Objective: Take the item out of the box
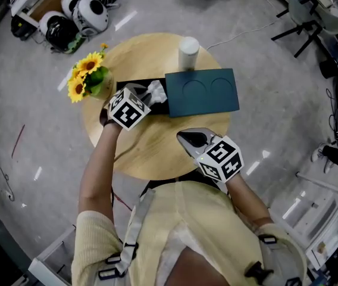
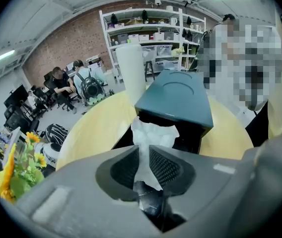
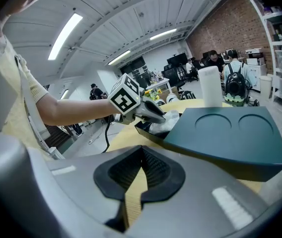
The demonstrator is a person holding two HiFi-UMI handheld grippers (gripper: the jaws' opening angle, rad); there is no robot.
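Note:
On the round wooden table (image 1: 151, 151) lies a black box (image 1: 159, 108) with its teal lid (image 1: 203, 92) slid to the right, so the box's left end is uncovered. Crumpled white paper (image 1: 156, 90) sticks up out of that uncovered end. My left gripper (image 1: 149, 95) is over it, shut on the white paper (image 2: 153, 132), which fills the gap between the pads (image 2: 168, 166). My right gripper (image 1: 188, 139) hovers over the table's near side, shut and empty. From the right gripper view, the left gripper (image 3: 160, 117) is at the box's edge beside the lid (image 3: 230, 133).
A tall white cylinder (image 1: 188, 52) stands behind the lid at the table's far edge. A bunch of sunflowers (image 1: 85, 76) is at the table's left rim. Helmets (image 1: 77, 16) lie on the floor beyond. Shelves and seated people fill the room's background.

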